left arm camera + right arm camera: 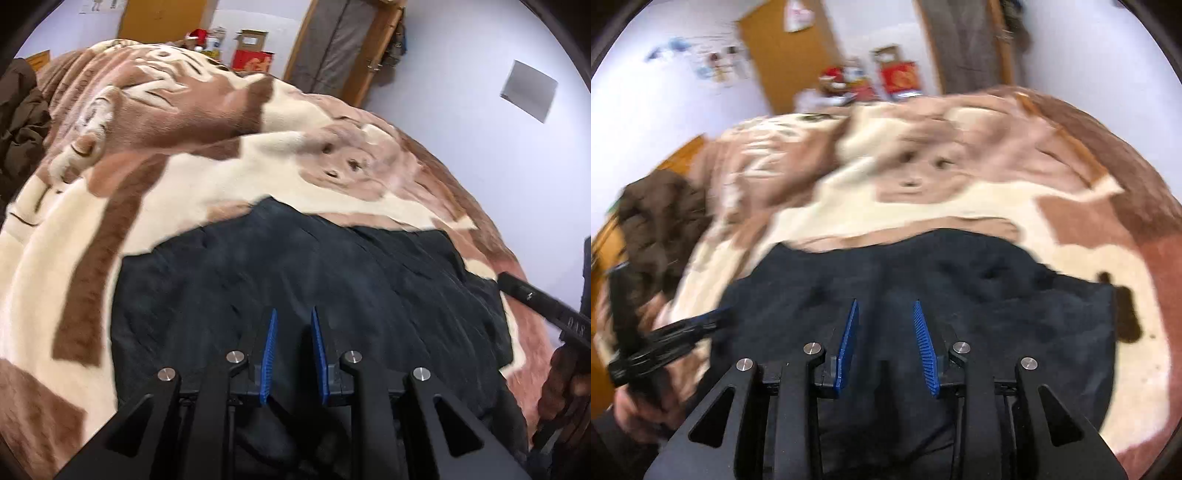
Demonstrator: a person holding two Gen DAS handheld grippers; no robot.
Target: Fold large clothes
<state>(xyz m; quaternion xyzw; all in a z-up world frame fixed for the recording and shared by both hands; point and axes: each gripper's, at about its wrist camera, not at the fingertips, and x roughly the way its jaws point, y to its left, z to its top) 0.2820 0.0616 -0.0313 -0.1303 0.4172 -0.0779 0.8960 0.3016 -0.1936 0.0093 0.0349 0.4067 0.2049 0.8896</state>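
A dark navy garment lies spread flat on a brown and cream blanket that covers the bed. My left gripper hovers over the garment's near part, its blue pads a narrow gap apart, and I see no cloth pinched between them. My right gripper hangs above the same garment with its pads set wider, nothing between them. Each gripper shows in the other's view: the left gripper by the garment's left edge, the right gripper by its right edge.
A heap of dark brown clothing lies at the bed's left side. Red boxes and small items stand behind the bed, near a wooden door. A hand grips the left tool's handle.
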